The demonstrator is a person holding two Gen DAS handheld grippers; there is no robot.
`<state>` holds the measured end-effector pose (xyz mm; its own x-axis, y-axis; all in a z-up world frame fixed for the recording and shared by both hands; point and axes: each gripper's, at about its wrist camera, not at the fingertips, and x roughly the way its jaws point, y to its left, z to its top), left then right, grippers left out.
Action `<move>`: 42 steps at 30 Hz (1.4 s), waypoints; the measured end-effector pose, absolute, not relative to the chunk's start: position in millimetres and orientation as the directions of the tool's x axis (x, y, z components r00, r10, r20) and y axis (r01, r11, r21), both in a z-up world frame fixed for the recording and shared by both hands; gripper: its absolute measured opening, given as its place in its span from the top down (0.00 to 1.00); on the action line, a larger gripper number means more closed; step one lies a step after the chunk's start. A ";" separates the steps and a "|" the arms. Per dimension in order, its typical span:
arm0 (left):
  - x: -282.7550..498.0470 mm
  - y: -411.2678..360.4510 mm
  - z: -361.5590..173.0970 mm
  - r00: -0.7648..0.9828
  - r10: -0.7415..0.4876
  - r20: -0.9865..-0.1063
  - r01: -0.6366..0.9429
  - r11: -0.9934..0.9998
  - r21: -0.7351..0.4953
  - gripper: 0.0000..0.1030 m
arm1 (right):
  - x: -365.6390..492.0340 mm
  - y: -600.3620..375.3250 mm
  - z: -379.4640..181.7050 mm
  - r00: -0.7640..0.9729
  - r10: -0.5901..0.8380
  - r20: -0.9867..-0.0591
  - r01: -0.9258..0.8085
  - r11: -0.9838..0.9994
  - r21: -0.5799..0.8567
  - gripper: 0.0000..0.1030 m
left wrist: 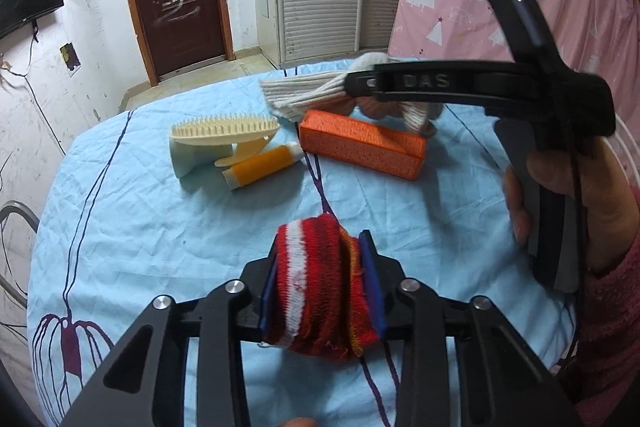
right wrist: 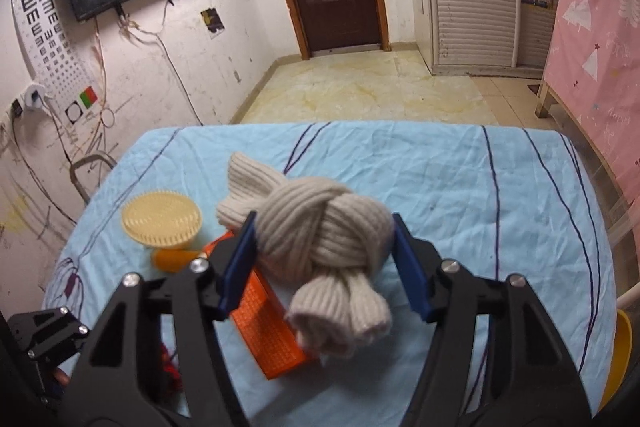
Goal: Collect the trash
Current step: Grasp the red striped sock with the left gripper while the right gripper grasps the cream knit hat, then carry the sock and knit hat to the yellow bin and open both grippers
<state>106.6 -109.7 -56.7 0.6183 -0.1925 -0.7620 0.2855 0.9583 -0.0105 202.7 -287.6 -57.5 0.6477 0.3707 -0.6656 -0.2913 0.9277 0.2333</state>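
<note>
A red knit piece with white and orange stripes sits between the blue pads of my left gripper, which is shut on it just above the blue tablecloth. A beige ribbed sock tied in a knot fills the space between the blue pads of my right gripper, and both pads touch its sides. It rests partly on an orange box. In the left wrist view the right gripper shows side-on, held by a hand, with the beige sock at its tips.
A cream bristle brush, a yellow-orange tube and the orange box lie at the table's far side. A yellow container's rim shows beyond the right table edge. A pink curtain hangs on the right.
</note>
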 end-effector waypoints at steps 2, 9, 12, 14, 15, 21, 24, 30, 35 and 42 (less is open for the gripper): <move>104.8 -107.0 -50.6 0.630 -0.189 -0.754 0.276 0.961 -0.010 0.75 | 198.3 -294.9 -52.3 0.662 0.379 -0.647 -0.283 0.925 0.252 0.40; 90.6 -110.8 -25.8 0.679 -0.212 -0.703 0.280 0.960 -0.018 0.75 | 172.7 -323.3 -31.1 0.722 0.391 -0.571 -0.264 0.918 0.295 0.40; 89.4 -117.4 -15.5 0.695 -0.215 -0.686 0.284 0.959 -0.014 0.75 | 158.7 -338.4 -22.2 0.749 0.388 -0.537 -0.255 0.917 0.307 0.40; 85.3 -123.2 -9.4 0.704 -0.223 -0.675 0.291 0.957 -0.012 0.75 | 148.0 -350.4 -16.0 0.774 0.374 -0.512 -0.240 0.920 0.309 0.40; 84.2 -125.8 -7.3 0.707 -0.228 -0.669 0.296 0.955 -0.012 0.75 | 143.3 -355.2 -13.7 0.784 0.364 -0.503 -0.233 0.923 0.306 0.40; 80.6 -153.4 14.7 0.732 -0.277 -0.623 0.350 0.937 -0.005 0.75 | 112.9 -395.9 -3.2 0.845 0.276 -0.458 -0.155 0.946 0.285 0.40; 79.4 -171.8 22.8 0.733 -0.316 -0.602 0.394 0.919 -0.003 0.75 | 99.0 -419.7 -2.6 0.864 0.228 -0.449 -0.100 0.952 0.290 0.40; 78.6 -206.4 32.3 0.721 -0.388 -0.574 0.479 0.878 0.008 0.75 | 75.8 -460.7 -10.1 0.880 0.132 -0.456 0.002 0.960 0.280 0.40; 78.3 -231.5 35.4 0.702 -0.430 -0.568 0.532 0.847 0.015 0.75 | 63.7 -488.5 -20.1 0.882 0.065 -0.466 0.078 0.956 0.282 0.40; 82.6 -261.3 34.3 0.681 -0.477 -0.556 0.571 0.821 -0.005 0.75 | 50.4 -522.8 -33.9 0.873 -0.038 -0.486 0.178 0.953 0.245 0.40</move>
